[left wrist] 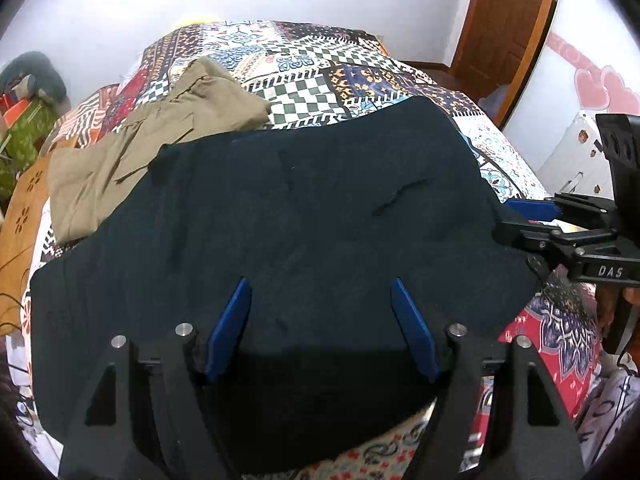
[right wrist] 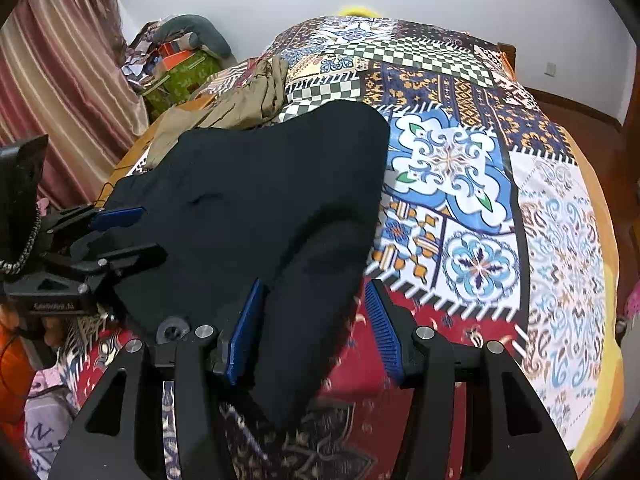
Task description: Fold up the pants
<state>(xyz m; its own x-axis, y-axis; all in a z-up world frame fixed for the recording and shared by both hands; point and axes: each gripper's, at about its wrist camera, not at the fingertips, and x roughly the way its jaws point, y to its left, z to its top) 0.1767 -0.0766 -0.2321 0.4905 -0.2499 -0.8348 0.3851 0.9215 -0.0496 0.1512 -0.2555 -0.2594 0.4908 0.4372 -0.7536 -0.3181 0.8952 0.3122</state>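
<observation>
Dark navy pants (left wrist: 304, 216), one pair, lie spread across the near half of a bed covered by a patchwork bedspread (left wrist: 320, 68); a second garment, khaki pants (left wrist: 132, 152), lies bunched at about ten o'clock from them, its edge tucked under the navy cloth. Two hand-held grippers are in view. The left gripper (left wrist: 320, 324) hangs over the near edge of the navy pants at six o'clock in its own view, its blue pads (left wrist: 230, 328) spread wide with cloth under the gap but not pinched. The right gripper (right wrist: 314, 328) stands at the pants' right-hand edge, jaws apart: its left pad (right wrist: 246, 332) lies against a raised fold of navy cloth, while the other pad stands clear over the bedspread, so nothing is clamped. From twelve to four o'clock of the pants, in the right wrist view, the bedspread lies bare out to the bed's edge.
</observation>
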